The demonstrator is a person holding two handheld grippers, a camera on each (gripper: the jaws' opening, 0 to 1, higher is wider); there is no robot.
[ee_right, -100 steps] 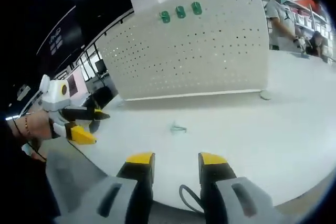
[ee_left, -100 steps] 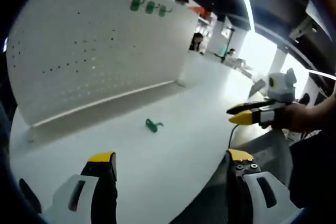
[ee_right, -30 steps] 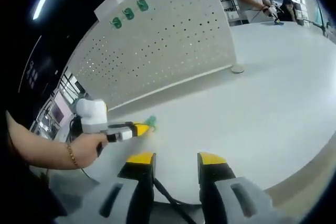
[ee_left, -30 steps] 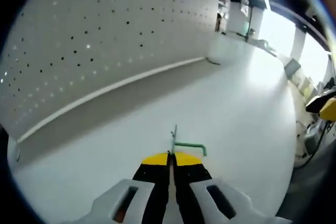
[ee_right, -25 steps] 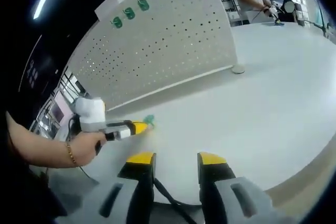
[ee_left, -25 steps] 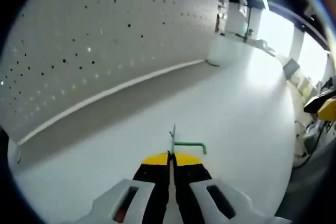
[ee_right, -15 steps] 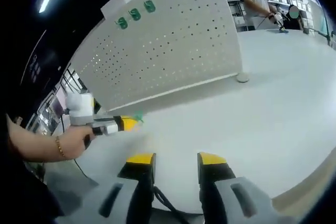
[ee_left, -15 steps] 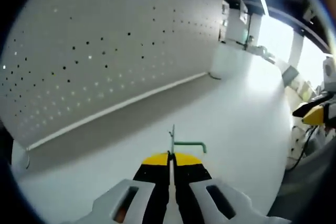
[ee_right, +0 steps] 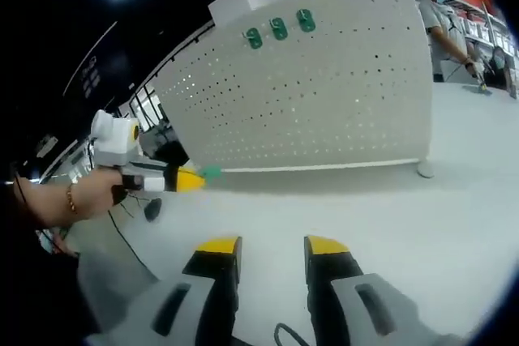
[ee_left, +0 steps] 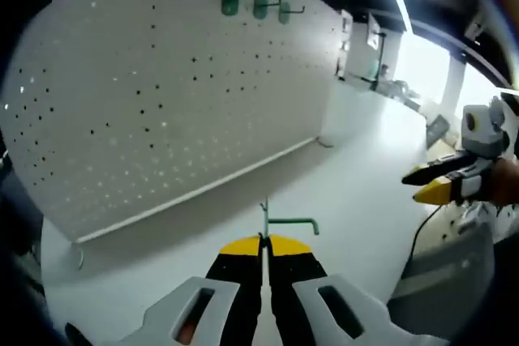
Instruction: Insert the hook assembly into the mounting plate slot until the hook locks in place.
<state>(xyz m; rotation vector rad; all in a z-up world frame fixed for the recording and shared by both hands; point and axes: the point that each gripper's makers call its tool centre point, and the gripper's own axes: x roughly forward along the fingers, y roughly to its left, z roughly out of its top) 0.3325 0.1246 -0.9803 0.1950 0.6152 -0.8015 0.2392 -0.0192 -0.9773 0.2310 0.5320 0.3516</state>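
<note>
Your left tongs [ee_left: 263,242] pinch one green hook [ee_left: 285,222]. Three hooks [ee_right: 279,30] sit on the pegboard [ee_right: 324,95]. Right tongs [ee_right: 274,250] spread, holding nothing.

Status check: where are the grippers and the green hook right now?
Left hand-held gripper shut on green hook, raised off the table. Right hand-held gripper open, empty. Pegboard ahead, three hooks mounted on it; path clear.

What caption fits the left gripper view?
Left hand-held gripper lifts a green hook toward the white pegboard.
</note>
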